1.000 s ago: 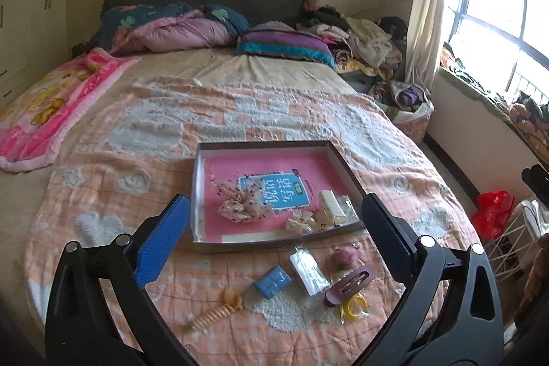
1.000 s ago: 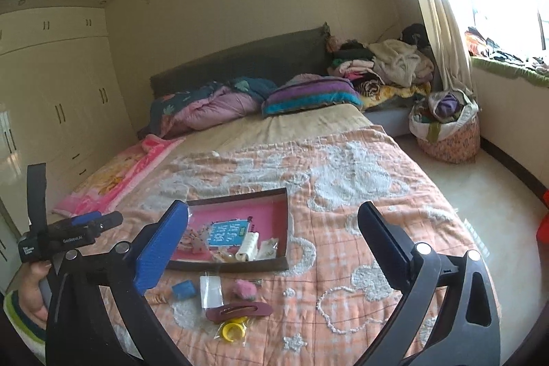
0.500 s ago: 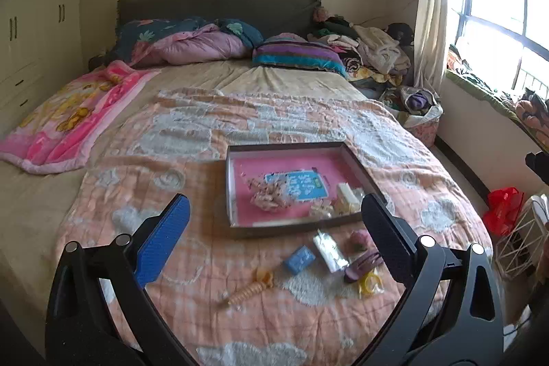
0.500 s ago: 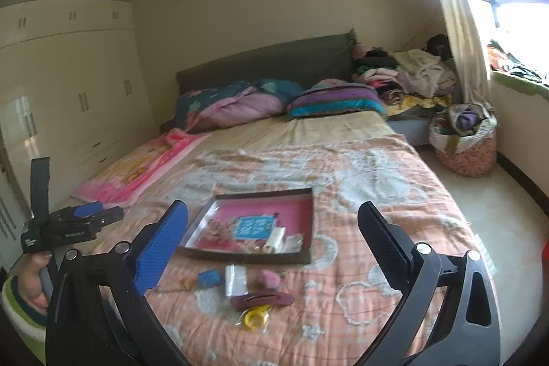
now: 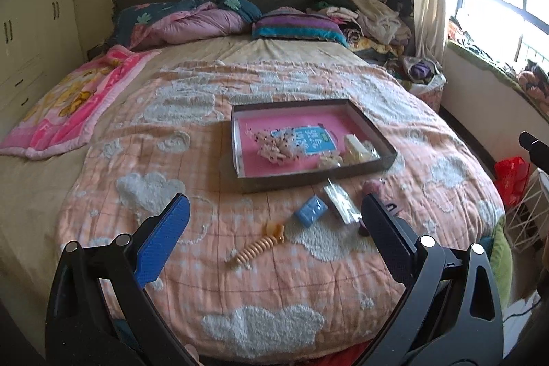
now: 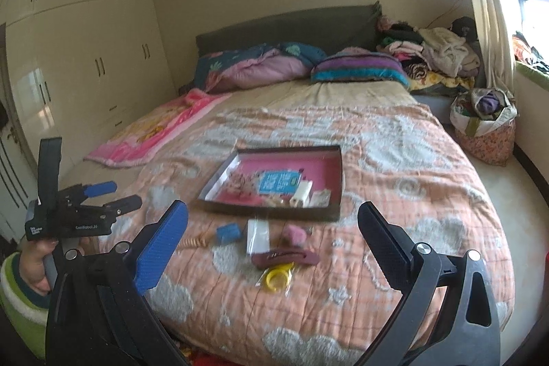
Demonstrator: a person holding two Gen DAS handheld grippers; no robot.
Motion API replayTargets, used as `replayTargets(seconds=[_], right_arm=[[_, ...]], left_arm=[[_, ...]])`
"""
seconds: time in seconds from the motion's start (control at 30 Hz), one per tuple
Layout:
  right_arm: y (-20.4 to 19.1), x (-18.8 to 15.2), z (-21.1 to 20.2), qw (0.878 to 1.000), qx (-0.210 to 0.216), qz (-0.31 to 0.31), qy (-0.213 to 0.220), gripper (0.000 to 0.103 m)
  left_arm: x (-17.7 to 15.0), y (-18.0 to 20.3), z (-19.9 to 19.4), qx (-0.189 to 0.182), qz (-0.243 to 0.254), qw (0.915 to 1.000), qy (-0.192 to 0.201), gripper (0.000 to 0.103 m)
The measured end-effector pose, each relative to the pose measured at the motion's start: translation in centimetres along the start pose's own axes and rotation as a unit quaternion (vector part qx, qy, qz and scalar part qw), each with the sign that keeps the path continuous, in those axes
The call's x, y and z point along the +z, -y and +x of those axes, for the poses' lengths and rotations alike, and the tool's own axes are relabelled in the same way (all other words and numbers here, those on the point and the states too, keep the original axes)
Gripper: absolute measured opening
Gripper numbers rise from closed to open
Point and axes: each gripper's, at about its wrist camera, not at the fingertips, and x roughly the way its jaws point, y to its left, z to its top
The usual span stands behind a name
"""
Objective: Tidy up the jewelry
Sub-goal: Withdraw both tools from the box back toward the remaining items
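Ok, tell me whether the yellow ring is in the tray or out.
Out: the yellow ring lies on the bedspread, nearer the camera than the tray.

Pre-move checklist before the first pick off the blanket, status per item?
1. Left hand-held gripper open, nothing held: ok.
2. Right hand-held gripper open, nothing held: ok.
3. Tray has bare pink floor for more items: ok.
4. Blue box, spiral hair tie, maroon hair clip, yellow ring lie loose outside the tray: ok.
5. Either gripper near an item: not ok, both held back.
6. Right view sharpness: not ok, blurred.
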Motion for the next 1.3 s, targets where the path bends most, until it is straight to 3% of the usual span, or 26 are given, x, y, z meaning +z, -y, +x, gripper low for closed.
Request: replayTargets(seconds=[0.53, 0.9, 1.3], right_arm=[[-0.8, -4.0, 3.3, 0.997, 0.008, -0.004, -0.074, 0.099], [-0.1, -6.6, 6.2, 0.992, 0.004, 0.002, -0.126, 0.099], [2.4, -8.7, 10.7, 0.982, 0.011, 0.065, -0.175, 0.099]], left_arm=[[-1.8, 1.7, 2.4, -0.010, 0.025, 0.9992, -0.029, 0.093], [-4.1, 2.8, 6.0, -0.038, 0.033, 0.9963, -0.069, 0.093], [-4.7, 2.5, 10.2, -0.041, 0.044, 0.9943, -0.088, 0.093]])
